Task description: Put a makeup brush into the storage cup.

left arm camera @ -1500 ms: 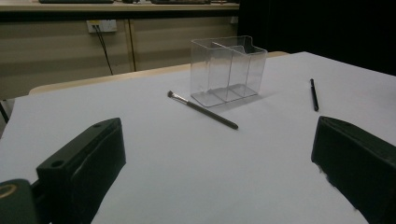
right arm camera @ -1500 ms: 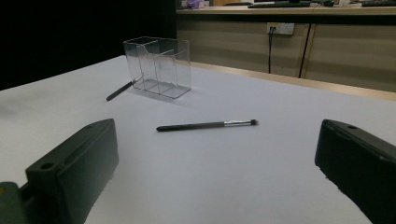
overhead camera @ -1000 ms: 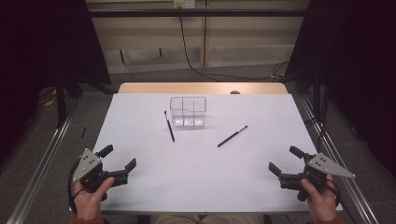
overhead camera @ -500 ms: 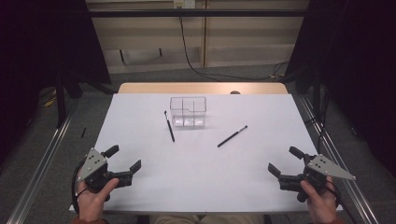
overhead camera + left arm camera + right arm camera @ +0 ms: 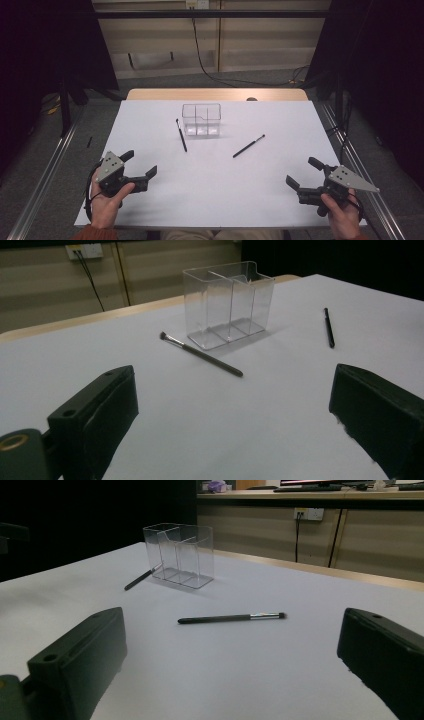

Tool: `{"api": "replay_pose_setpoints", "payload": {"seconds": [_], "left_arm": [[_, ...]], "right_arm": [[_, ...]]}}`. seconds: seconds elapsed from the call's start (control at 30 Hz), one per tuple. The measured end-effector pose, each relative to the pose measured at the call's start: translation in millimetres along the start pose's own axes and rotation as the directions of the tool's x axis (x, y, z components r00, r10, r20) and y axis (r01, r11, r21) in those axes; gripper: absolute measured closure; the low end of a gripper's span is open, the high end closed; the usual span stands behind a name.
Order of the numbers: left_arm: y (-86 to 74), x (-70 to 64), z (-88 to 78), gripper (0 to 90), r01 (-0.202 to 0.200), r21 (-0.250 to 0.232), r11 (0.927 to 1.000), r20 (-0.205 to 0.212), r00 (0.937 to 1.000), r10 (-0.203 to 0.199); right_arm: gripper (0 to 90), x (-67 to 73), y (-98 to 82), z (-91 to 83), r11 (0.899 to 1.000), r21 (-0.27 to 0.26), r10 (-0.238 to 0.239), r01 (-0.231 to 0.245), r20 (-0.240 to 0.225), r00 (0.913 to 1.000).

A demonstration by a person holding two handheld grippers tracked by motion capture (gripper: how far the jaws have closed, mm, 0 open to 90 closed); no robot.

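Observation:
A clear plastic organizer [image 5: 201, 120] with several compartments stands empty at the table's far middle. One thin black makeup brush [image 5: 181, 135] lies just left of it; a second brush [image 5: 248, 146] lies to its front right. My left gripper [image 5: 140, 163] hovers open near the front left, aimed at the organizer [image 5: 230, 302] and the first brush [image 5: 201, 354]. My right gripper [image 5: 303, 172] is open at the front right, facing the second brush [image 5: 230, 617] and the organizer [image 5: 179, 555]. Neither gripper holds anything.
A white sheet [image 5: 215, 190] covers the table, with a wooden strip [image 5: 215, 94] at its far edge. Metal rails [image 5: 45, 180] run along both sides. A cable [image 5: 205, 55] hangs down the wall behind.
My left gripper has shifted a little to the right and inward over the sheet. The right gripper and the brushes have stayed put.

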State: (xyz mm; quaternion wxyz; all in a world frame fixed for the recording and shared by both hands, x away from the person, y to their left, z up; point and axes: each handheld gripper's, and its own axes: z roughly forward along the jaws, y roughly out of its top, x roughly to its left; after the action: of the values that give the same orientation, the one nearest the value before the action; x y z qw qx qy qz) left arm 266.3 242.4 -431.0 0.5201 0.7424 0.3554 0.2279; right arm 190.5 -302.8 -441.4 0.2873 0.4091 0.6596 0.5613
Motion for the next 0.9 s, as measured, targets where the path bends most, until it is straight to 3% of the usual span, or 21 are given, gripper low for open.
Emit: {"api": "replay_pose_setpoints", "payload": {"seconds": [0.13, 0.3, 0.4, 0.57, 0.9], "left_arm": [[2.3, -3.3, 3.3, 6.7, -0.022, 0.015, 0.9997, 0.007, 0.9997, 0.021], [7.0, -2.8, 9.9, 6.4, 0.005, 0.015, 0.9999, 0.029, 0.9996, -0.006], [9.6, -1.7, 14.2, 6.4, -0.016, 0.017, 0.9997, 0.013, 0.9998, 0.016], [14.7, 2.3, 20.7, 6.4, 0.004, 0.011, 0.9999, 0.008, 1.0, -0.004], [29.4, 7.7, 37.6, 6.2, -0.014, 0.002, 0.9999, -0.005, 0.9999, 0.014]], "right_arm": [[0.0, -0.6, -0.4, 0.5, 1.0, 0.002, 0.0, 0.0, -0.003, 1.0], [0.0, 0.2, -0.4, 0.5, 1.0, 0.006, 0.0, 0.0, -0.006, 1.0], [0.0, 0.1, -0.4, 0.4, 1.0, 0.005, -0.003, 0.003, -0.006, 1.0], [0.0, 0.1, -0.5, 0.7, 1.0, 0.005, 0.0, 0.0, -0.012, 0.9999], [0.0, -0.5, -0.7, 1.4, 1.0, 0.008, 0.0, 0.0, -0.012, 0.9999]]}}
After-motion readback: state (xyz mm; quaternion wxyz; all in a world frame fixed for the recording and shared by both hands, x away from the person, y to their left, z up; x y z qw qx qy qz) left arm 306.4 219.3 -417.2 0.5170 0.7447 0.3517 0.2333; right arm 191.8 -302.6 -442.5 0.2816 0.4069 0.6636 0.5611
